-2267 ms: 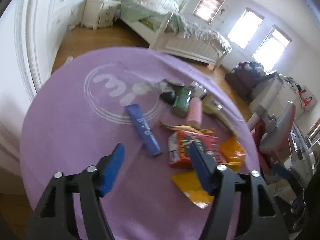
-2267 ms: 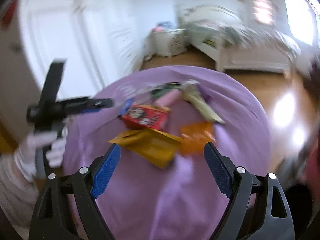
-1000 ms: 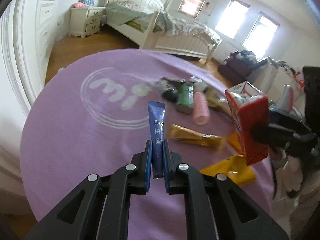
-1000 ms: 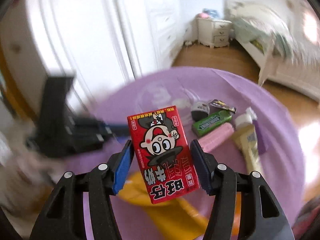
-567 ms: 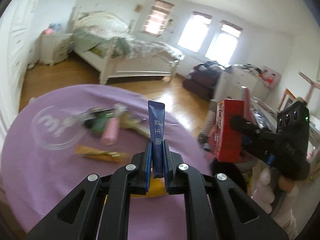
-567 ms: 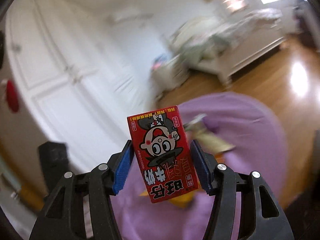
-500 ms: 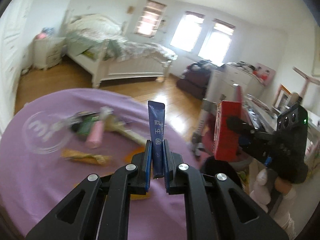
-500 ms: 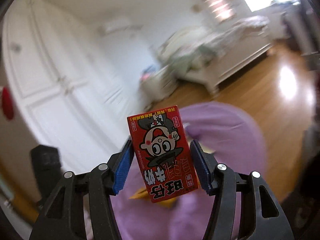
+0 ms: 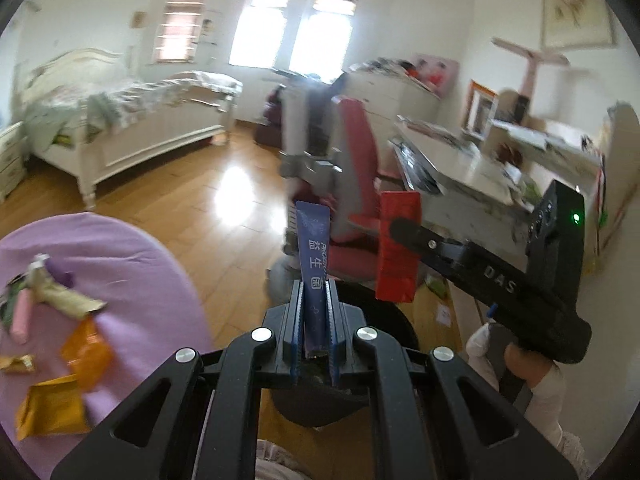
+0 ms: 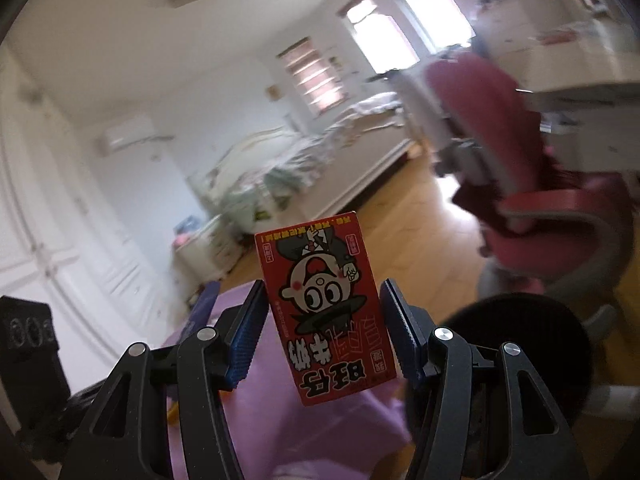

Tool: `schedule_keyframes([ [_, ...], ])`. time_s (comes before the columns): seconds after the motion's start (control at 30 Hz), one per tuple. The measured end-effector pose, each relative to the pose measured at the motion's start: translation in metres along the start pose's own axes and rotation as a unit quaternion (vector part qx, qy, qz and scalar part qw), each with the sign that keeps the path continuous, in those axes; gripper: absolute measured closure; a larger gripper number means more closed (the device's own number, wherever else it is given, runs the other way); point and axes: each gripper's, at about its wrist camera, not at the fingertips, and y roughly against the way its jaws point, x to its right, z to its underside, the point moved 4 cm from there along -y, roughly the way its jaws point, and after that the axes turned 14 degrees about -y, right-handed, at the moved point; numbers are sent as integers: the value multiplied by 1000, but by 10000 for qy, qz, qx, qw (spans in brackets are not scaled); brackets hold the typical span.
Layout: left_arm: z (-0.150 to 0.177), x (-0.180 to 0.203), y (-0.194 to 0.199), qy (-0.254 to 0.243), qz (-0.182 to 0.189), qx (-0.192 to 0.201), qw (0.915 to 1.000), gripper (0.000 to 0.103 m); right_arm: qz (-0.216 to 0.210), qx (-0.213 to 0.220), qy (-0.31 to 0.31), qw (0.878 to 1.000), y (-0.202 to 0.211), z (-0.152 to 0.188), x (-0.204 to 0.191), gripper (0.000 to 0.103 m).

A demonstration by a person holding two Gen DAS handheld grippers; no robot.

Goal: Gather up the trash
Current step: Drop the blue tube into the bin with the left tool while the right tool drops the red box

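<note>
- While I hold both tools up off the table, my left gripper (image 9: 313, 320) is clenched on a blue sachet (image 9: 314, 250), which stands upright at frame centre in the left wrist view.
- My right gripper (image 10: 324, 328) is clenched on a red carton (image 10: 326, 306), cartoon face upside down, lower centre of the right wrist view.
- From the left wrist view, that red carton (image 9: 398, 246) shows right of centre, pinched by the right gripper (image 9: 404, 228), with its black handle running to the right edge.
- Round black bin (image 9: 384, 312) sits behind my left tool, bottom centre; the blue sachet is in front of it in frame. I cannot tell whether it is above the opening.
- In the right wrist view the black bin (image 10: 540, 336) is lower right, beside the carton.
- Purple table (image 9: 132, 264) is at lower left of the left view, with trash on it: orange wrapper (image 9: 86, 354), yellow packet (image 9: 52, 410), pink tube (image 9: 21, 318), crumpled beige wrapper (image 9: 66, 298).
- Red chair (image 9: 358, 184) stands mid-frame, white bed (image 9: 120, 120) upper left, and a desk (image 9: 460, 168) at right.
- Right view is blurry.
</note>
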Motion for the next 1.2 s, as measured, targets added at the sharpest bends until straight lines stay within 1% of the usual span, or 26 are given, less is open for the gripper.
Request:
schedule_keyframes([
  [0.17,-6,35,-38,-369,310,-219,9986,92,303,171,-314,9989,12,-15,55,45],
  [0.23,-5,43,-47,-450,399,-294,9978,92,381,206,-414,9982,14,-17,71,45],
  [0.37,-3,62,-73,-638,614,-487,9949,92,533,224,-555,9968,12,-19,92,45],
  [0.5,2,72,-87,-736,749,-651,9923,92,667,215,-696,9951,16,-15,116,45],
  [0.7,5,85,-110,-790,865,-851,9895,92,787,172,-849,9931,16,-14,137,45],
  [0.87,5,94,-122,-838,973,-947,9872,91,861,137,-904,9921,17,-13,145,45],
  [0.97,4,99,-127,-928,964,-1012,9858,89,950,86,-887,9915,18,-12,146,44],
  [1.0,4,100,-128,-976,924,-1051,9853,89,1009,47,-893,9909,17,-11,148,44],
  [1.03,3,101,-130,-1012,890,-1086,9849,87,1064,7,-907,9902,17,-11,149,36],
  [1.07,3,102,-130,-1067,833,-1129,9843,81,1123,6,-927,9893,18,-10,149,23],
  [1.1,3,102,-129,-1125,744,-1166,9840,66,1193,74,-968,9881,20,-10,150,19],
  [1.13,3,102,-128,-1156,663,-1167,9842,42,1208,125,-997,9876,21,-10,150,18],
  [1.2,1,98,-117,-1190,409,-970,9873,21,1199,82,-1006,9876,21,-9,148,18],
])
